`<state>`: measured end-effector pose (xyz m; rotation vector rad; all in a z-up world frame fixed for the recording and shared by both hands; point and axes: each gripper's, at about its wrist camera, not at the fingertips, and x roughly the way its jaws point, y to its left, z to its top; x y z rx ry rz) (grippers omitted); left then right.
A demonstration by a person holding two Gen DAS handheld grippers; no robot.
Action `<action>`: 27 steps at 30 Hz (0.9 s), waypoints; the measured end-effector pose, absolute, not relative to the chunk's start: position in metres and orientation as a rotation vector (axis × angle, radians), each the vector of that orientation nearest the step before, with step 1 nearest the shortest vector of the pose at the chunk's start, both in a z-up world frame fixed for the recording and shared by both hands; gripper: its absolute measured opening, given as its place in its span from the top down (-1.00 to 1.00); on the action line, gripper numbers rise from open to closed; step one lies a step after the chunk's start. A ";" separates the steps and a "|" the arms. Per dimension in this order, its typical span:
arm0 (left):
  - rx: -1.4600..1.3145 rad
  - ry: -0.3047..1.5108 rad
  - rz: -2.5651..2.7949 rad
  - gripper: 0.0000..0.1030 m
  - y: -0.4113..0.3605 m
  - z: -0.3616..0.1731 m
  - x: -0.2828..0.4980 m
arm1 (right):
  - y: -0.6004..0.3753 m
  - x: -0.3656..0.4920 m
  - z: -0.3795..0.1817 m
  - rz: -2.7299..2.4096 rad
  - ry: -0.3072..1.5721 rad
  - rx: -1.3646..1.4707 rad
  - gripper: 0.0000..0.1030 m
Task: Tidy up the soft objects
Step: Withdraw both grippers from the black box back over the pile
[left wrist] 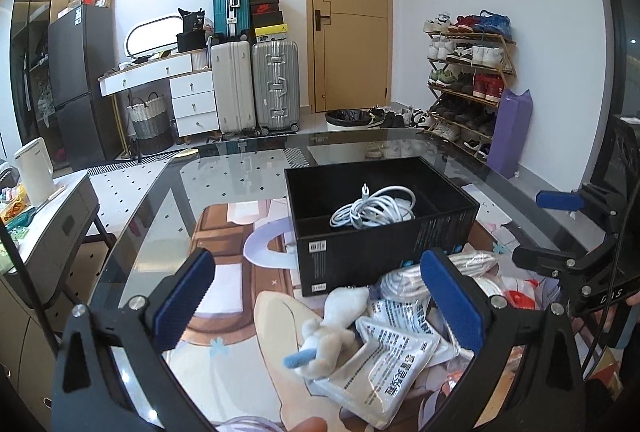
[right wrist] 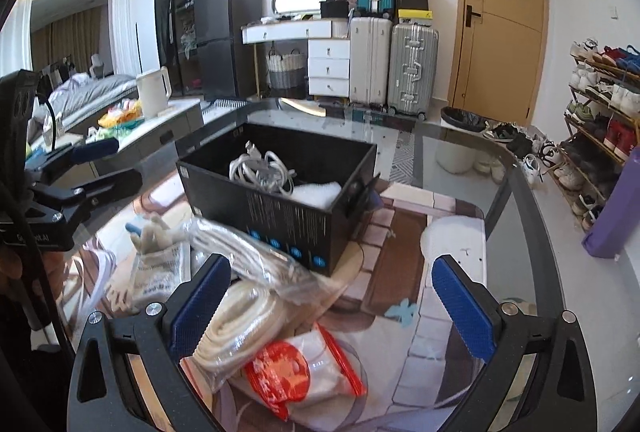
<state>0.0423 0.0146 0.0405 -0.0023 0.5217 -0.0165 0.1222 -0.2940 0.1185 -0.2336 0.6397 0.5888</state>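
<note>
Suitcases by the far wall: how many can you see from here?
3. A teal hard-shell suitcase stands on top, a white ribbed suitcase on the floor below it, and a silver aluminium suitcase beside that. Others may be hidden behind them.

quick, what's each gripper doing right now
left gripper: open, holding nothing
right gripper: open, holding nothing
</note>
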 end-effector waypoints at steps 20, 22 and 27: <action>-0.024 0.572 -0.005 -1.00 0.018 0.026 0.040 | -0.299 0.118 0.106 0.632 0.693 -0.292 -0.98; -0.023 0.578 -0.005 -1.00 0.018 0.025 0.041 | -0.300 0.118 0.104 0.641 0.703 -0.304 -0.98; -0.020 0.592 -0.004 -1.00 0.016 0.022 0.043 | -0.302 0.115 0.099 0.665 0.724 -0.354 -0.98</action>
